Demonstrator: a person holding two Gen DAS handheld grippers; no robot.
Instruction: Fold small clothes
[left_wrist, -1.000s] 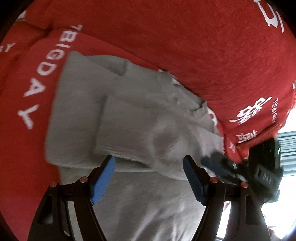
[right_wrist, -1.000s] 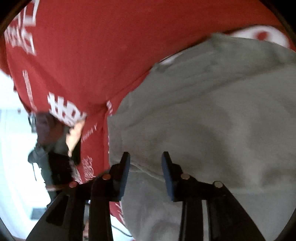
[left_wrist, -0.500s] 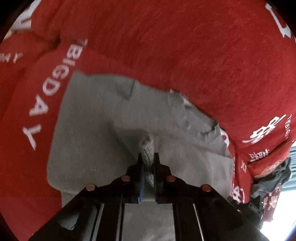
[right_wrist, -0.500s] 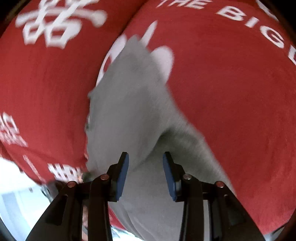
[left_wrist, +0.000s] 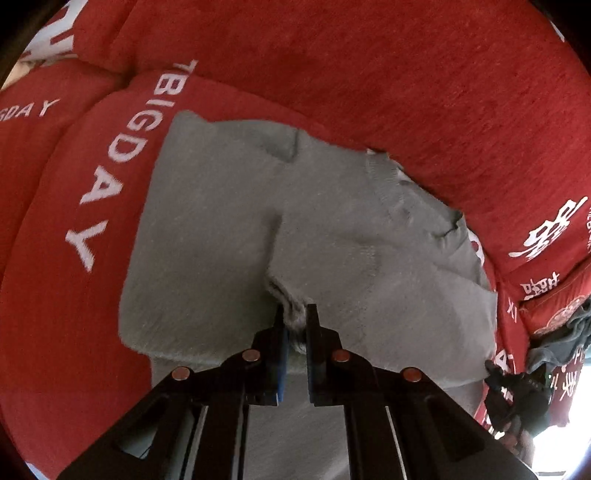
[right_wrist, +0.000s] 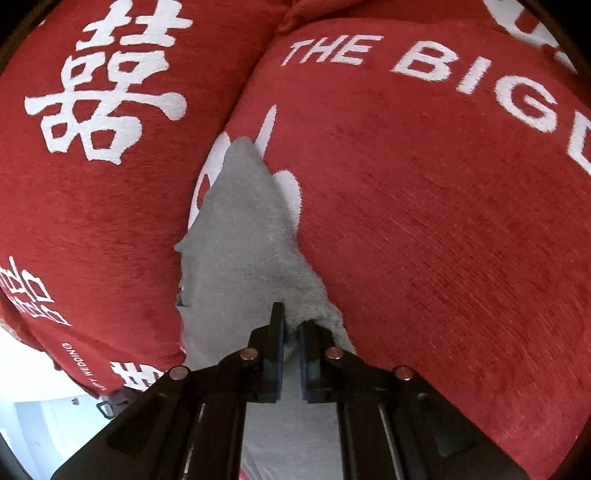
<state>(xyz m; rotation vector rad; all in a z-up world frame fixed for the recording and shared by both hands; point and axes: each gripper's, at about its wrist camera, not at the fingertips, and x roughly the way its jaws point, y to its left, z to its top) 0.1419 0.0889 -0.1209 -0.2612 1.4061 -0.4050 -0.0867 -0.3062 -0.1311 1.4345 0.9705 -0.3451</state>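
I have the grey garment (left_wrist: 229, 229) lying on the red cushion cover (left_wrist: 369, 74), a sofa seat by the look of it, not a worktop. In the left wrist view it fills the middle, partly folded, with one flap lying over the rest and its edge running from 12 down to 6 o'clock. My left claw (left_wrist: 294, 325) is clamped on a bunched bit of that flap edge at 6 o'clock. My right claw (right_wrist: 291, 334) is also pinched tight on a grey fold at 6 o'clock in its own view, the cloth tapering away toward 12.

Handling, my guess: light, soft, fleecy knit, totally limp, and it will sag and drag rather than hold shape. Not fragile, not slippery; the pile probably clings to the cushion nap. Best hold is on hems and corners, both layers together, so the flap lifts as one.

Writing: white letters on the cover read "BIGDAY" at 9 o'clock in the left view; the right view shows "THE BIG" at 1 o'clock, large Chinese characters at 10, and small "HAPPY WEDDING" at 7. No label on the garment that I can read.
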